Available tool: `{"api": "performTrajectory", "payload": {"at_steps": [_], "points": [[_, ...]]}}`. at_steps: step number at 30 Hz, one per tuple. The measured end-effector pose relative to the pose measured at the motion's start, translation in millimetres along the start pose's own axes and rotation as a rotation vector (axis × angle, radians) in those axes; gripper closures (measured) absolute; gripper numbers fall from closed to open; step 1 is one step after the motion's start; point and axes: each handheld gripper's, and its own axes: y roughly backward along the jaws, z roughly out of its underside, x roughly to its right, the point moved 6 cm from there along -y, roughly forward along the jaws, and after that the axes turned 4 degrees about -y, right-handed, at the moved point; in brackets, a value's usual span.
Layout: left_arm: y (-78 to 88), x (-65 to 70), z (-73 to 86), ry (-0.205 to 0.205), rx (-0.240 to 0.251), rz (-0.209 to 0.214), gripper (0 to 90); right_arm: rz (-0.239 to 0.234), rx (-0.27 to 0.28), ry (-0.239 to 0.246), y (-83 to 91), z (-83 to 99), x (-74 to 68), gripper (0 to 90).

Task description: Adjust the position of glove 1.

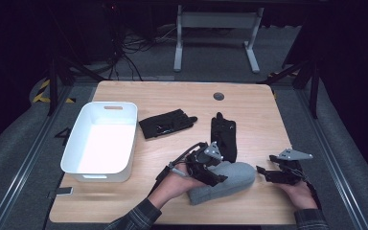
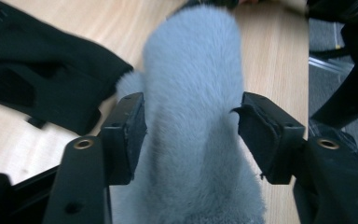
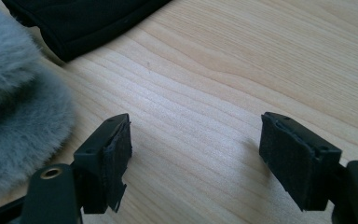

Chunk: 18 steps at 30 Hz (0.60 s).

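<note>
A grey furry mitten-like piece (image 1: 230, 179) lies on the wooden table (image 1: 172, 98) near the front edge. My left gripper (image 1: 217, 178) straddles its left end. In the left gripper view the fur (image 2: 191, 70) runs between the two pads, which stand open at its sides without squeezing it. My right gripper (image 1: 264, 172) hovers just right of the furry piece, open over bare wood (image 3: 196, 154), with the fur (image 3: 14, 107) to the left of its jaws. Two black gloves lie behind: one (image 1: 165, 123) at centre and one (image 1: 223, 136) beside my left gripper.
A white plastic bin (image 1: 72, 148) stands on the left of the table. A round cable grommet (image 1: 219, 96) sits near the far edge. A black glove (image 2: 42, 74) lies close to the left jaw, and a glove edge (image 3: 84, 18) is ahead of the right jaws.
</note>
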Motion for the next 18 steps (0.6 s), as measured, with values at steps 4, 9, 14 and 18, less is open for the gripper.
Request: {"api": "performTrajectory", "payload": {"at_steps": [4, 9, 14, 18], "points": [[3.9, -11.1, -2.4, 0.010, 0.010, -0.010, 37.2, 0.000, 0.000, 0.000, 0.0, 0.0, 0.0, 25.6], [-6.4, -25.9, -1.1, 0.036, -0.003, 0.007, 30.0, 0.000, 0.000, 0.000, 0.0, 0.0, 0.0, 25.6], [-22.8, -30.5, 4.2, 0.059, -0.043, 0.040, 21.9, 0.000, 0.000, 0.000, 0.0, 0.0, 0.0, 25.6], [-33.8, -27.1, 8.0, 0.058, -0.086, 0.052, 17.3, -0.001, 0.000, 0.001, 0.0, 0.0, 0.0, 25.5]]}}
